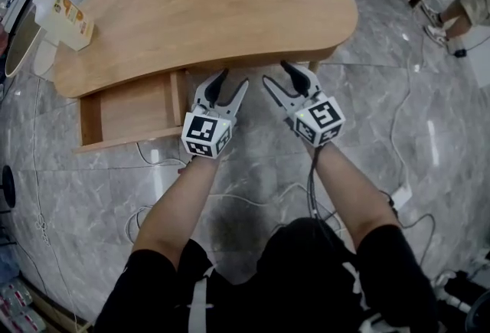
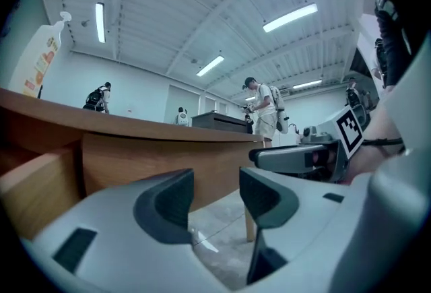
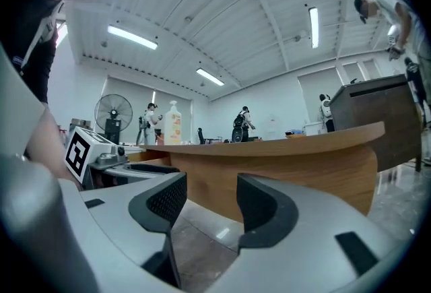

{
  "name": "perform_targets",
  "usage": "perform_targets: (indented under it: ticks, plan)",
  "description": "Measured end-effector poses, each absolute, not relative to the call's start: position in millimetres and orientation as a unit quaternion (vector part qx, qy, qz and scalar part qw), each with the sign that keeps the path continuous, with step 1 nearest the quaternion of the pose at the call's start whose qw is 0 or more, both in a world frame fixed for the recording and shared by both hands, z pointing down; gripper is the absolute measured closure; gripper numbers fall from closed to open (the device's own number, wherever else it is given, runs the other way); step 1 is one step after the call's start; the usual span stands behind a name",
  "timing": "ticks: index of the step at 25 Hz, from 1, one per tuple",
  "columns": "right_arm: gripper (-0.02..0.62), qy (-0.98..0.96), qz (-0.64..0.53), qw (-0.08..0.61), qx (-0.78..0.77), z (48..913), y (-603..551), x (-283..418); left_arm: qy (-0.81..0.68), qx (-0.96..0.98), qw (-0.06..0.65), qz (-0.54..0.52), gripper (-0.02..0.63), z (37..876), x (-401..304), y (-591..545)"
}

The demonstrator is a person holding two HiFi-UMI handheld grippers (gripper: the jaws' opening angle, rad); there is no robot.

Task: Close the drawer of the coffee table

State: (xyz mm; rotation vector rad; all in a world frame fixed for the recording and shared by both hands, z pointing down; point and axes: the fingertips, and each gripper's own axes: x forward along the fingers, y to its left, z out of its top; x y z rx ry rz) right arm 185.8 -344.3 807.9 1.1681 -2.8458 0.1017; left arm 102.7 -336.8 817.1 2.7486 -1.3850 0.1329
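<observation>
Wood coffee table (image 1: 230, 2), kidney-shaped, fills the upper half of the head view on a grey marble floor (image 1: 429, 140). A white pump bottle with an orange label (image 1: 65, 17) stands on the table's upper-left end. Below it at centre-left, the drawer (image 1: 130, 106) is pulled out of the table's near edge, open. Just right of the drawer's right end is the left gripper (image 1: 233, 80), jaws spread with nothing between them. Possibly touching the drawer side, hard to tell. Right of that, the right gripper (image 1: 274, 73) has its jaws spread too, empty, with the tips at the table edge. A person's legs (image 1: 459, 10) are at the upper right.
</observation>
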Motion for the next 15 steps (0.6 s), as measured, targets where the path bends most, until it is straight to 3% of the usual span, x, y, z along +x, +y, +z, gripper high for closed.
perform_targets:
  ticks: [15]
  plan:
    - [0.362,-0.942,0.034,0.004,0.333,760.5,-246.8,158.6,-0.354,0.935,-0.003,0.012,0.403,746.9,94.3,-245.9]
